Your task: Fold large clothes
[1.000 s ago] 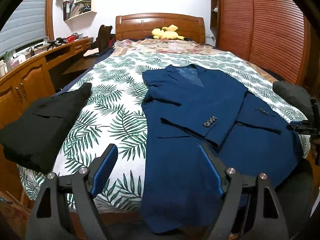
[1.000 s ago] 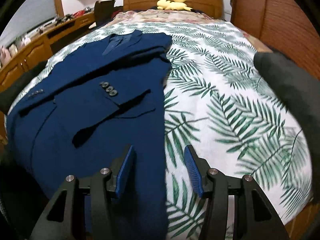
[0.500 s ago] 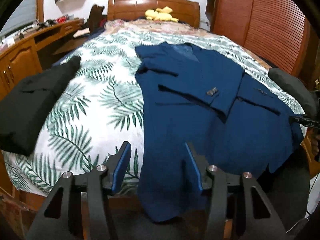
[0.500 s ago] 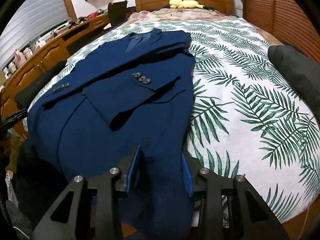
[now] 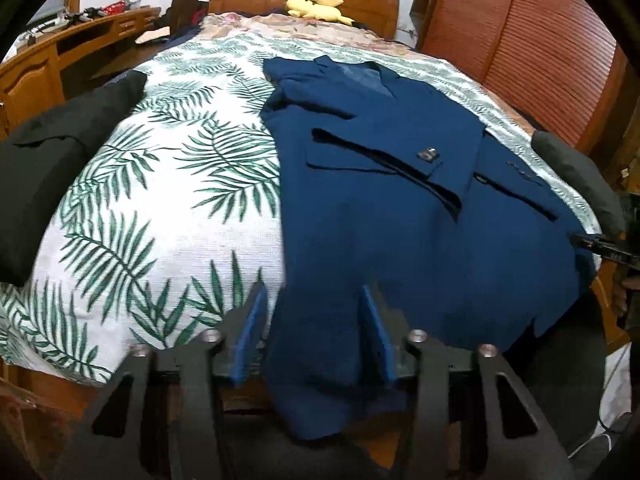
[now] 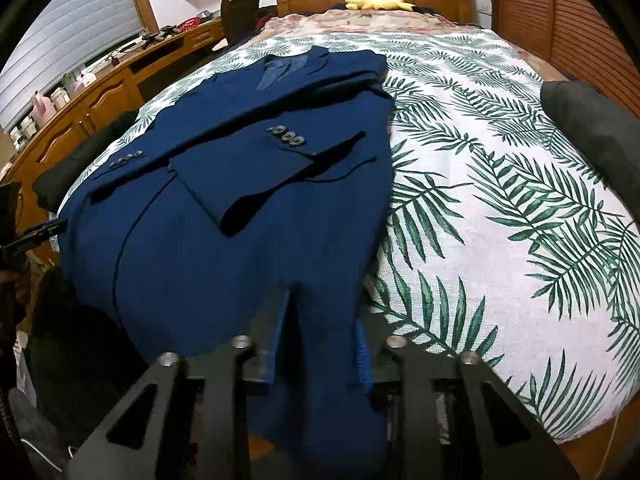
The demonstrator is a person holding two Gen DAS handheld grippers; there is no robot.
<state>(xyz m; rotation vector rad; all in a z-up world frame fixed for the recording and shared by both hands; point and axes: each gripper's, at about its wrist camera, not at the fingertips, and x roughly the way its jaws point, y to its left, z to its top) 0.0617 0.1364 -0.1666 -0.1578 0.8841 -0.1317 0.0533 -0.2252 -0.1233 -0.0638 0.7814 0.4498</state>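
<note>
A navy blue suit jacket (image 5: 392,208) lies face up on the bed, collar toward the headboard, both sleeves folded across its front, its hem hanging over the foot edge. It also shows in the right wrist view (image 6: 224,220). My left gripper (image 5: 316,320) straddles the jacket's left hem corner, jaws still apart around the cloth. My right gripper (image 6: 320,328) straddles the right hem corner, jaws narrowed around the cloth with a gap left.
The bed has a white palm-leaf cover (image 5: 160,184). A folded black garment (image 5: 48,176) lies at its left edge, a dark grey one (image 6: 592,128) at its right. A yellow plush toy (image 5: 316,4) sits by the headboard. A wooden desk (image 5: 60,56) stands left, a slatted wardrobe (image 5: 540,52) right.
Both grippers moved down and forward onto the jacket's hem corners. Both jaws narrowed from wide open around the hanging cloth.
</note>
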